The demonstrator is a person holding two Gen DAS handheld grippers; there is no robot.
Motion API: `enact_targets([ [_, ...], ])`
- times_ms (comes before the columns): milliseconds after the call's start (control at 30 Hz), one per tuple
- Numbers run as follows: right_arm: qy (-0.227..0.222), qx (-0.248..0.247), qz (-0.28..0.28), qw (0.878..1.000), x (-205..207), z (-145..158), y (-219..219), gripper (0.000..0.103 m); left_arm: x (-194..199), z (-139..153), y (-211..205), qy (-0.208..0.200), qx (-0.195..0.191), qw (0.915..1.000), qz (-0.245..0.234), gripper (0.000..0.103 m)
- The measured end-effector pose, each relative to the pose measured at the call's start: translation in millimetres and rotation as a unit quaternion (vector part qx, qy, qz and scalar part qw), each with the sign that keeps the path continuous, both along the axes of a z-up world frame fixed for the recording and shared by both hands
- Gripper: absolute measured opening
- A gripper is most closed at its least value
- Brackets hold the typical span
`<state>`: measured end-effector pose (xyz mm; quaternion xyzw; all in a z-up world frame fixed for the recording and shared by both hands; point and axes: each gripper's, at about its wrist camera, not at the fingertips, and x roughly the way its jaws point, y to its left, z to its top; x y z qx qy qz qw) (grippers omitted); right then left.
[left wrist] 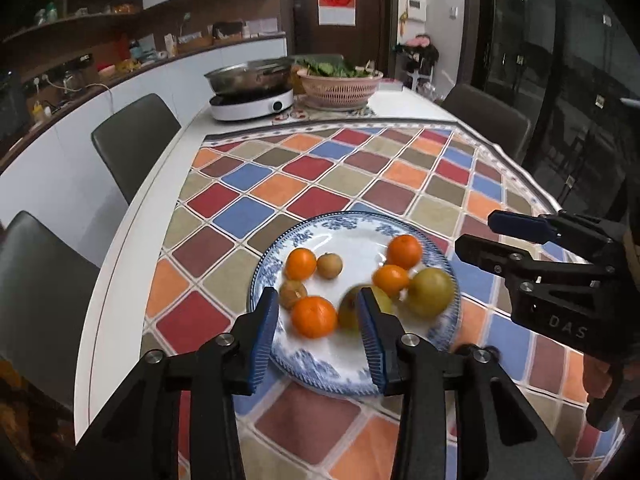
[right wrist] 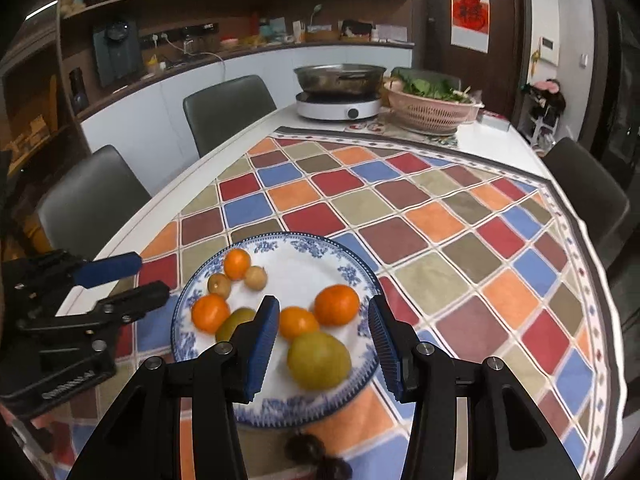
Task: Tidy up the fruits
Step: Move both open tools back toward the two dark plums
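A blue-and-white plate (left wrist: 320, 236) (right wrist: 304, 248) lies on the chequered tablecloth. It holds several small oranges (left wrist: 314, 317) (right wrist: 337, 305), two yellow-green pears (left wrist: 431, 292) (right wrist: 319, 360) and small brown fruits (left wrist: 329, 265) (right wrist: 255, 277). My left gripper (left wrist: 318, 336) is open and empty above the plate's near edge, with an orange and a pear between its fingers in view. My right gripper (right wrist: 324, 348) is open and empty over the plate's near right part, above the large pear. Each gripper shows in the other's view, the right one (left wrist: 476, 236) and the left one (right wrist: 152, 276).
Two dark round things (right wrist: 316, 458) lie on the cloth just in front of the plate. At the table's far end stand a hotpot on a white cooker (left wrist: 252, 92) and a pink basket of greens (left wrist: 340, 82). Chairs (left wrist: 136, 140) line the left side.
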<state>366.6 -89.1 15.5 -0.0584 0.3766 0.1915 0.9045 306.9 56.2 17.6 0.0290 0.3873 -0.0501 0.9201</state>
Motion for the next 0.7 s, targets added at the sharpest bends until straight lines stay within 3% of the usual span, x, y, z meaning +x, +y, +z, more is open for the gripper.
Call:
enact_targets([
  [367,-0.022,0.0,0.011,1.0,-65,10,-19,0.047,-65,7,-19,-0.025,0.0,0.9997,0.008,0.05],
  [700,0.002,-0.007,0.03,1.0,-89,-12,-36,0.047,-89,-11,-41,-0.011,0.0,0.9999,0.002,0.053],
])
